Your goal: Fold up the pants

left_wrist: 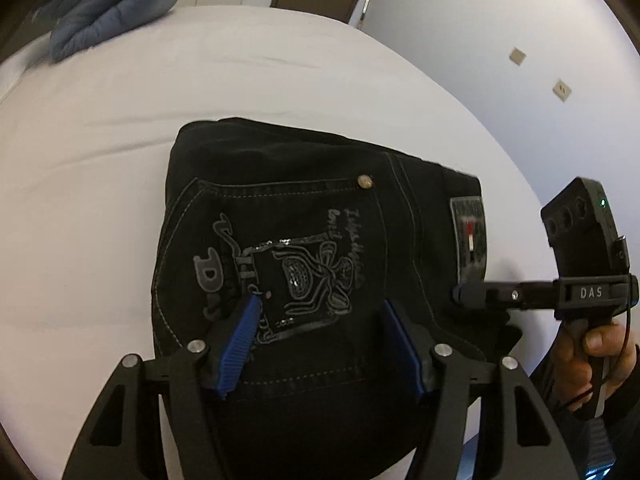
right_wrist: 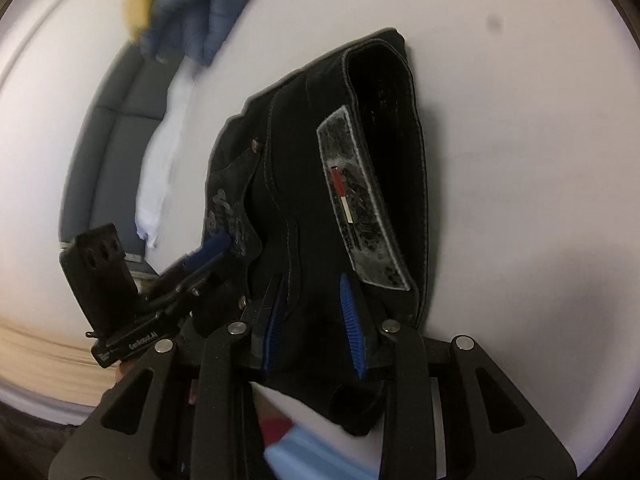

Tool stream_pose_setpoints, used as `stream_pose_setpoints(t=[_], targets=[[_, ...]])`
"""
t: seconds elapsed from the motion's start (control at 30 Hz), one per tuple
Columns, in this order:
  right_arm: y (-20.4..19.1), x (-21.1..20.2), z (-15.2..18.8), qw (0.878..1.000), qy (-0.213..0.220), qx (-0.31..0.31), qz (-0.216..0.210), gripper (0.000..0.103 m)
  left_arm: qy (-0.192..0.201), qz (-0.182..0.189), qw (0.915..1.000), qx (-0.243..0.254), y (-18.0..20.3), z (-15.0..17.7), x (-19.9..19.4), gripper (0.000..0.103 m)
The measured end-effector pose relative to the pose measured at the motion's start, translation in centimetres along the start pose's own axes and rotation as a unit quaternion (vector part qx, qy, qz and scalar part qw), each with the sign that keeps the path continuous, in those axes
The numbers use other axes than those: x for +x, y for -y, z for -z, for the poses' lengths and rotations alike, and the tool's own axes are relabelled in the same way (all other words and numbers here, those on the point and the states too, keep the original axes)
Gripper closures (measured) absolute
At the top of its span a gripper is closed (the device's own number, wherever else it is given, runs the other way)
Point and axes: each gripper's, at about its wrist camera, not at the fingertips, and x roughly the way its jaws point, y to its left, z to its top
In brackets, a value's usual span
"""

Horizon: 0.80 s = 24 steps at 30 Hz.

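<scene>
White bed [left_wrist: 280, 72]: folded black pants [left_wrist: 304, 216]; left tool [left_wrist: 320, 340] agape, right tool [right_wrist: 312, 320] unclear.

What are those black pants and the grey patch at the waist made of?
The pants look like black denim: matte, heavy weave, pale contrast stitching and a metal rivet. The waistband patch seems leather or imitation leather, grey and worn, stitched round its edge; which one I cannot tell.

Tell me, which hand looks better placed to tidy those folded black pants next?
Probably the left. The left gripper hangs open above the middle of the pants; the right gripper sits at their waistband edge, jaws narrow.
</scene>
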Motion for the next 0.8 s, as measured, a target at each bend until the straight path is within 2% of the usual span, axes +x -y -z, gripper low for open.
stream_pose_setpoints(t=[0.1,0.27,0.33,0.4,0.53,0.67,0.8], targets=[[0.1,0.1,-0.2,1.0,-0.001,0.006,0.002,0.082,0.016,0.015,0.9997,-0.008,-0.1,-1.3,-1.4,0.041],[-0.7,0.5,-0.6,1.0,0.001,-0.006,0.025,0.082,0.035,-0.006,0.9993,-0.008,-1.5,-5.8,-1.1,0.042],[-1.0,0.3,-0.7,1.0,0.005,-0.006,0.028,0.082,0.017,-0.02,0.9996,-0.006,-2.3,-7.2,0.9,0.043],[-0.9,0.4,-0.6,1.0,0.009,-0.005,0.026,0.082,-0.006,-0.023,0.9997,-0.003,-2.8,-7.0,2.5,0.044],[-1.0,0.3,-0.7,1.0,0.013,0.005,0.021,0.086,-0.001,-0.036,0.9984,0.043,-0.7,-3.8,1.7,0.043],[-0.8,0.0,-0.5,1.0,0.015,0.0,0.021,0.086,0.01,-0.037,0.9979,0.053,0.5,1.1,-0.4,0.043],[-2.7,-1.3,-0.2,0.999,0.02,-0.013,0.043,0.082,0.025,-0.051,0.9963,0.064,2.0,4.6,-2.8,0.042]])
